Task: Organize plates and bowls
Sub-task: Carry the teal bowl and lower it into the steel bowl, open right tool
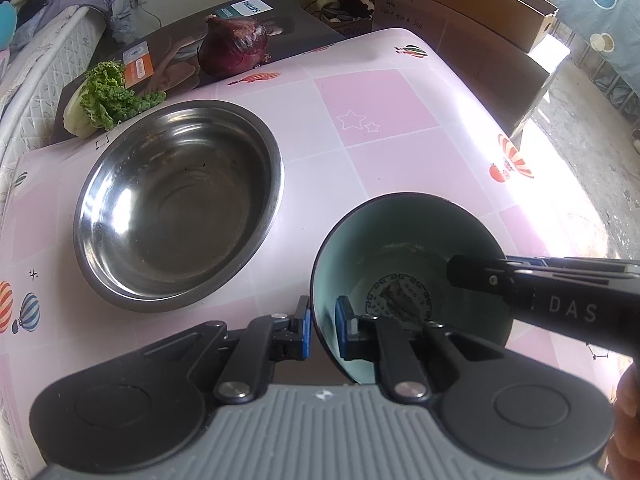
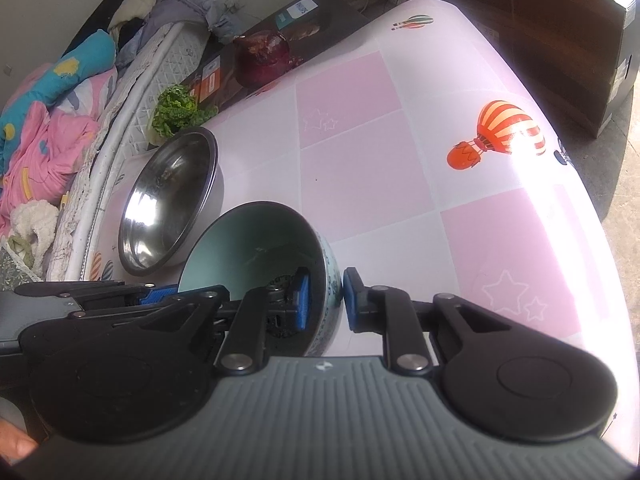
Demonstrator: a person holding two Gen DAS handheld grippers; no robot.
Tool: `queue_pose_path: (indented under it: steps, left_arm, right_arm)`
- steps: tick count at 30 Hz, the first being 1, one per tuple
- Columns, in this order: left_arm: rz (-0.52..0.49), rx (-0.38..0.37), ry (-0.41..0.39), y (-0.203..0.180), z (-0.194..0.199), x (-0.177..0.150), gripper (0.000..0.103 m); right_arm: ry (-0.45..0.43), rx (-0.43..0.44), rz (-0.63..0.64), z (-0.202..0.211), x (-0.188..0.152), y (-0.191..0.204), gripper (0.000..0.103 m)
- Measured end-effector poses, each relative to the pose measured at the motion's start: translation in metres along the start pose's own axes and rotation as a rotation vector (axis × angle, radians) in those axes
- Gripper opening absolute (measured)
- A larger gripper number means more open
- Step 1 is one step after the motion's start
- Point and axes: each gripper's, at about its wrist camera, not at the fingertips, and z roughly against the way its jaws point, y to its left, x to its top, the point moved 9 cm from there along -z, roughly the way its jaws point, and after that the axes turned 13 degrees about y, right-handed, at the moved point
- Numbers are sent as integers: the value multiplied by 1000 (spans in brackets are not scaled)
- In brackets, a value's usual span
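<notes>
Nearest, both claws pinch the teal bowl by opposite walls: the left gripper clamps its near-left rim, the right gripper its right wall, likely to steady it for lifting. Just beyond, apart from it, the steel bowl sits open on the table, probably the nesting spot. Farther off lie the red onion and greens.

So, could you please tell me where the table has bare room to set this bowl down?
Bare tablecloth stretches right of the steel bowl to the balloon print. It is crowded by the lettuce, red onion and Philips box.
</notes>
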Motion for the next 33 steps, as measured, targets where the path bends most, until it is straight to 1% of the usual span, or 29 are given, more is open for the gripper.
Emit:
queue_pose_path:
  steps: [21, 33]
  left_arm:
    - [-12, -11, -39, -3, 16, -2, 13]
    - [0, -29, -65, 1, 30, -1, 13]
  right_arm:
    - [-26, -2, -6, 17, 5, -1, 17]
    - [-60, -5, 12, 32, 13, 10, 17]
